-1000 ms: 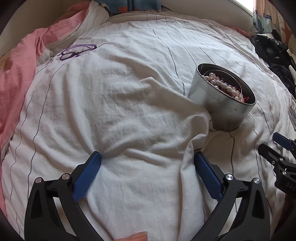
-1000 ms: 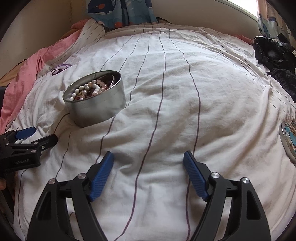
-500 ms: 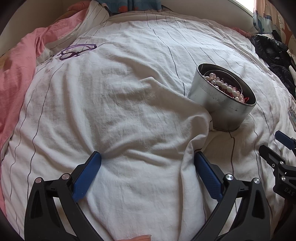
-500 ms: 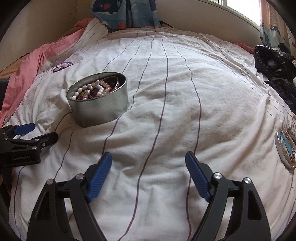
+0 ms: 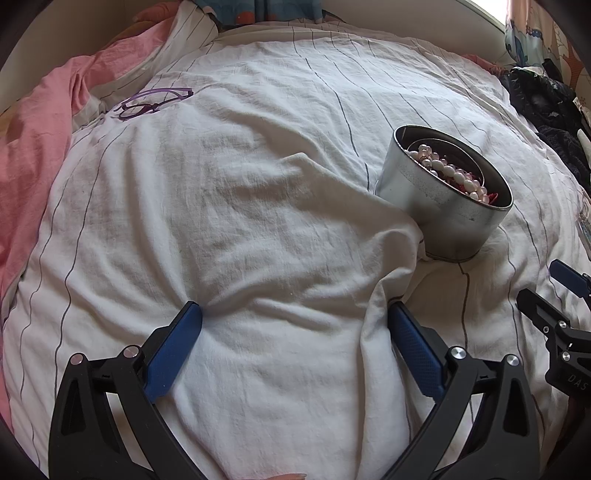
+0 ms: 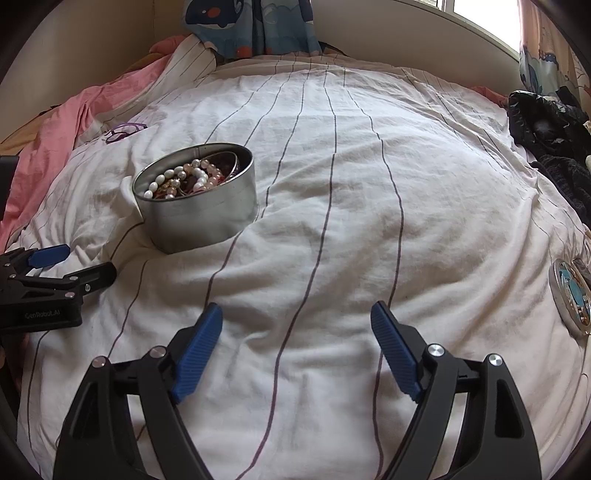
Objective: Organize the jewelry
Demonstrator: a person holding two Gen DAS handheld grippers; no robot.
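Observation:
A round silver tin [image 5: 443,206] stands open on the white striped bedsheet, tilted slightly. It holds pearl bracelets [image 5: 450,173] and other jewelry, and shows in the right wrist view [image 6: 199,206] at the left. The tin's lid [image 6: 570,291] lies flat at the right edge. My left gripper [image 5: 295,332] is open and empty, low over a fold of the sheet, left of the tin. My right gripper [image 6: 297,332] is open and empty, right of and nearer than the tin. Each gripper shows in the other's view [image 5: 561,295] [image 6: 62,266].
Purple glasses [image 5: 151,101] lie on the sheet at the far left. A pink blanket [image 5: 33,155] is bunched along the left side. Dark clothes [image 6: 546,133] are piled at the far right. A blue patterned cloth [image 6: 255,26] hangs at the bed's head.
My right gripper has risen and pulled back a little, so the tin and lid sit lower in its view. The left gripper has barely moved.

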